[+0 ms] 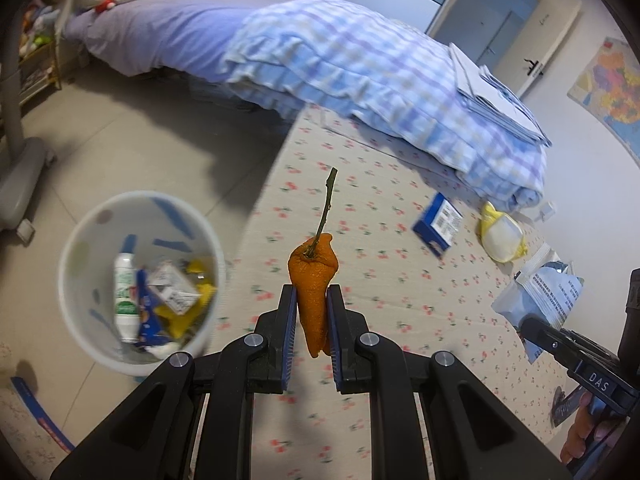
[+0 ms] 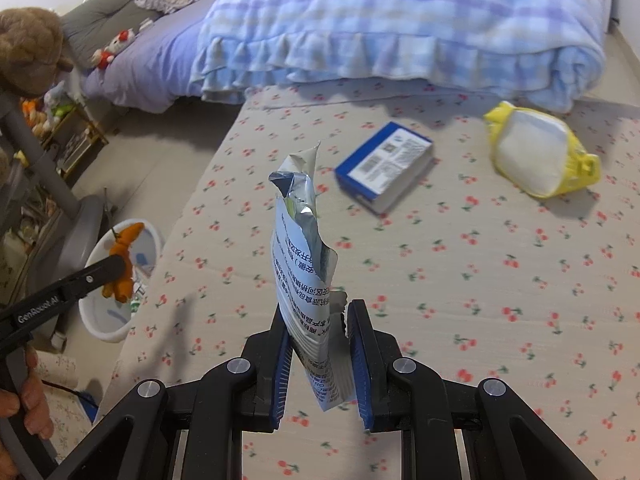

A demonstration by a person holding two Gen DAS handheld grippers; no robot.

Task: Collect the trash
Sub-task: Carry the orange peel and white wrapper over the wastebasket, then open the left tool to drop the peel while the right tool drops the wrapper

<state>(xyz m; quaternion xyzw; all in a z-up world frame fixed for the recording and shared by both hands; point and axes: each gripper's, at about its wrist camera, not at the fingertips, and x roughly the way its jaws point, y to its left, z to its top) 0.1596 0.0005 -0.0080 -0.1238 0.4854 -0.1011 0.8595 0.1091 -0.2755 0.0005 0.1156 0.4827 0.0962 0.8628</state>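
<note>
The bin (image 1: 138,280) on the floor beside the mat (image 1: 360,280) already holds several pieces: a white-and-green tube, a small carton, and blue and yellow wrappers. So the collecting is judged well under way, though not finished.

Two more pieces are in hand. The left tool (image 1: 312,300) is clenched on an orange peel (image 1: 314,292) with its stem sticking up; in the left view it hangs over the mat edge, just right of the bin, not yet above the opening. The right tool (image 2: 318,320) is clamped on a torn foil pouch (image 2: 304,264) printed with text, held upright over the mat and farther from the bin than the peel.

Still lying on the mat are a blue box (image 2: 386,166) and a yellow packet (image 2: 540,152) near the folded quilt (image 2: 400,32), well apart from the bin. In the left view a clear bag (image 1: 548,258) seems to lie past the pouch too, though it is partly hidden. A blue strip (image 1: 40,416) lies on the floor near the bin; whether it counts as trash cannot be told.

By this reading, what remains is dropping the peel and the pouch, then fetching at least the box and the packet.
</note>
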